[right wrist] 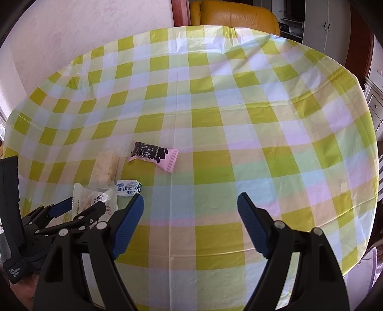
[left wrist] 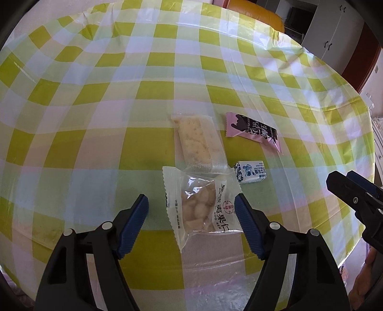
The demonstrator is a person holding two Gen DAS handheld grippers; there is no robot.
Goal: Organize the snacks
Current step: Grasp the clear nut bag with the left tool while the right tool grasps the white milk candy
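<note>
Several snacks lie close together on the checked tablecloth (left wrist: 119, 95). A clear packet of nuts (left wrist: 201, 205) lies between the fingers of my open left gripper (left wrist: 191, 203), its right edge near the right pad. Beyond it lie a clear-wrapped crumbly bar (left wrist: 198, 141), a pink and black chocolate packet (left wrist: 253, 131) and a small blue and white candy (left wrist: 251, 171). My right gripper (right wrist: 190, 203) is open and empty over bare cloth, right of the snacks. In the right wrist view the candy (right wrist: 128, 187), pink packet (right wrist: 154, 155), bar (right wrist: 106, 168) and nut packet (right wrist: 88, 199) show at left.
The round table's edge (left wrist: 366, 134) curves close on the right. A yellow leather chair (right wrist: 234, 14) stands behind the table, white cabinets (left wrist: 335, 28) at the back right, and a pink wall (right wrist: 83, 28) at the left.
</note>
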